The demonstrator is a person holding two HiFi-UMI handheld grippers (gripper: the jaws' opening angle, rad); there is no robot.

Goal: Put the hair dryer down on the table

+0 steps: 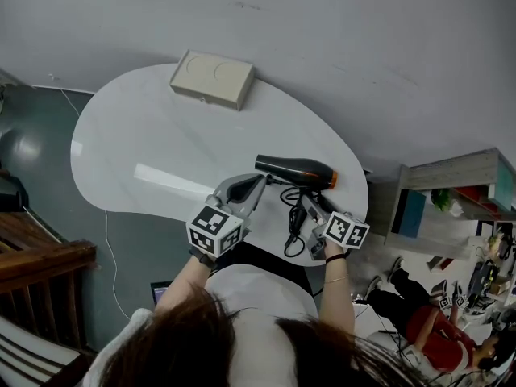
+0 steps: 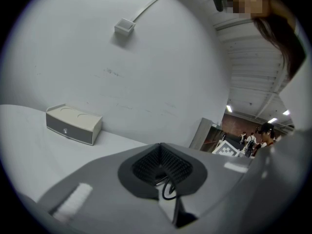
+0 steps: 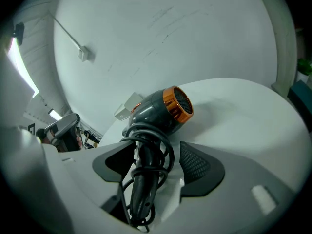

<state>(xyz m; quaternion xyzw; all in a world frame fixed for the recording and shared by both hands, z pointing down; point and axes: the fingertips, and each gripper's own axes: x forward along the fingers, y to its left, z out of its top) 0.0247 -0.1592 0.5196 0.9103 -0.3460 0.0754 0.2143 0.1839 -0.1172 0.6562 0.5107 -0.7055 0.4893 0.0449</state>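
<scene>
The hair dryer (image 1: 294, 170), dark grey with an orange ring at its rear, lies on the white table (image 1: 145, 143) near the front right edge, its black cord wound round the handle. My right gripper (image 1: 311, 210) stands open with the handle (image 3: 142, 179) between its jaws. The right-hand pad (image 3: 197, 164) is clear of the handle, and the left one sits close beside it. The dryer's body (image 3: 161, 110) points away up the table. My left gripper (image 1: 250, 187) hovers just left of the dryer, its jaws shut (image 2: 161, 150) with nothing in them.
A beige box (image 1: 211, 79) (image 2: 73, 123) sits at the table's far edge against the grey wall. A wooden bench (image 1: 40, 264) stands at the left, a shelf unit (image 1: 451, 192) at the right. Other people are in the background at lower right.
</scene>
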